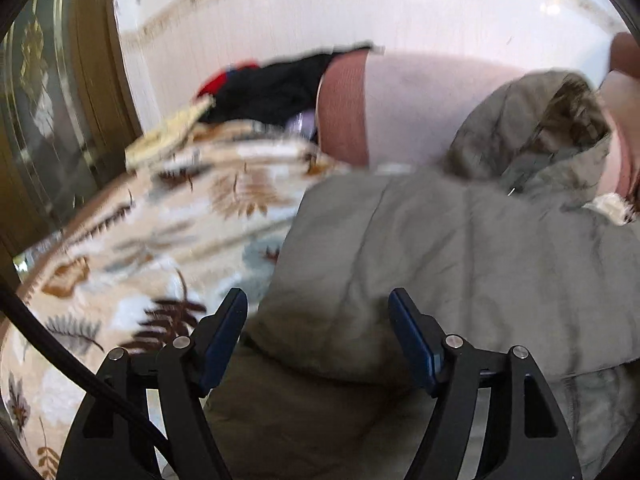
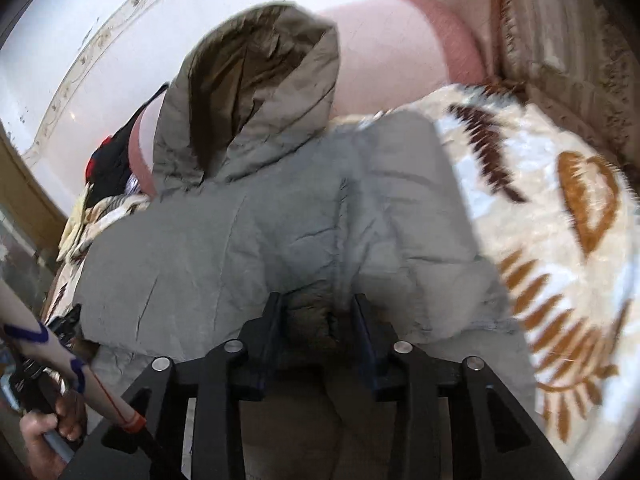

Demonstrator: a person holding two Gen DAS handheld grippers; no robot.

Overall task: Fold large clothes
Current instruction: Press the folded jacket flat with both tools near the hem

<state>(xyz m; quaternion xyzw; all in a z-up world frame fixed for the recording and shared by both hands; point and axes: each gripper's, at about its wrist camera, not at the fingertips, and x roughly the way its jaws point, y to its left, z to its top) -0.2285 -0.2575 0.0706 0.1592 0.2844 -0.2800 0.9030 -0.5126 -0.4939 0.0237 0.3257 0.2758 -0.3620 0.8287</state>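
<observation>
- Across a bed covered by a cream blanket (image 1: pixel 132 240) printed with brown and grey fern leaves lies a grey-green padded jacket (image 1: pixel 460 272), spread over the right half of the left wrist view and filling the middle of the right wrist view (image 2: pixel 248 240).
- At the far end of the jacket its hood (image 2: pixel 260 88) stands up with the opening facing the cameras, showing a darker olive lining; behind it rests a pale pink pillow (image 2: pixel 384 52) with a darker pink ribbed band.
- Near the bottom of the left wrist view, the left gripper (image 1: pixel 318 336) has its two blue-padded fingers set wide apart, hovering over the near left edge of the jacket, where a folded layer meets a darker olive part; nothing is caught between them.
- From the right wrist view, the right gripper (image 2: pixel 316 320) has its fingers drawn close together on a bunched fold of the jacket's near edge, the puffed fabric pinched between the pads.
- Farther left on the bed sits a heap of dark clothes (image 1: pixel 276 88), black with a patch of red, beside a pale yellow cloth (image 1: pixel 172 136).
- Low at the left edge of the right wrist view, a hand (image 2: pixel 40 436) grips a handle.
- Beyond the bed rises a white wall (image 1: pixel 320 8) with a patterned trim strip, and a dark wooden frame (image 1: pixel 100 80) runs down the far left.
</observation>
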